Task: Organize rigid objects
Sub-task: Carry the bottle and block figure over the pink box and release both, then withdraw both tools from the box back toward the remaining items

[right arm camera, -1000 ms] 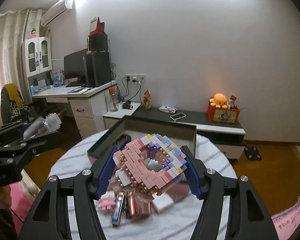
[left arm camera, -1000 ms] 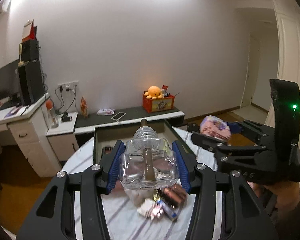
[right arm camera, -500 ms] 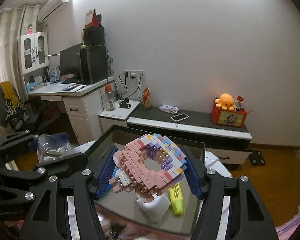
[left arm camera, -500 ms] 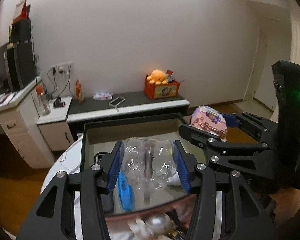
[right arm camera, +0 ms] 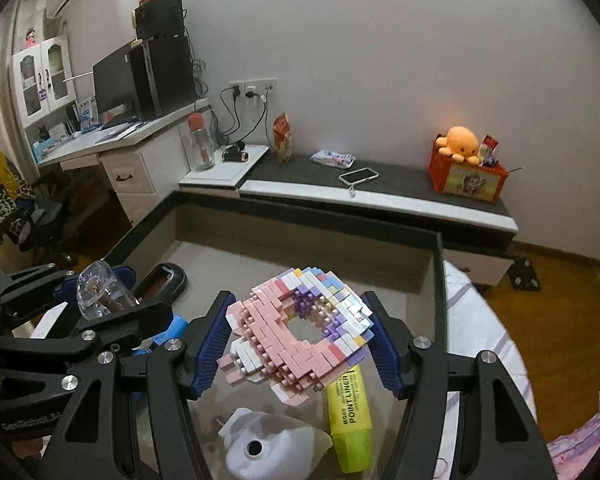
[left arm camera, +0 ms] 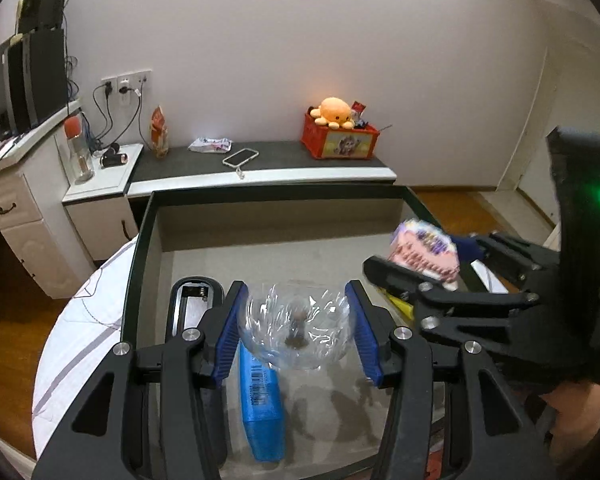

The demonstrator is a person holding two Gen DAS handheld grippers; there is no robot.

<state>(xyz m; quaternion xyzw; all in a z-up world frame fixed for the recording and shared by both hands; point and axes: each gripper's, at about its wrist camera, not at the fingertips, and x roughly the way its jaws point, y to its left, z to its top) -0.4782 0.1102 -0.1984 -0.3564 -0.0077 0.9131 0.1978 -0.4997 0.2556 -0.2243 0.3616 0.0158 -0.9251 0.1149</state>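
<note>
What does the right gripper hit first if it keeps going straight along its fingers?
Probably the box floor. The right gripper, shut on the brick donut, points down into the box's open middle, past the highlighter and white object. Depth is uncertain.

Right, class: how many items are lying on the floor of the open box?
4: black battery case far left, blue pack beside it, yellow highlighter on the right, white object nearest. Others may be hidden.

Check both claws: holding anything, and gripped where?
Left claw clamps the clear bottle by its sides; right claw clamps the pink brick ring at opposite outer edges.
</note>
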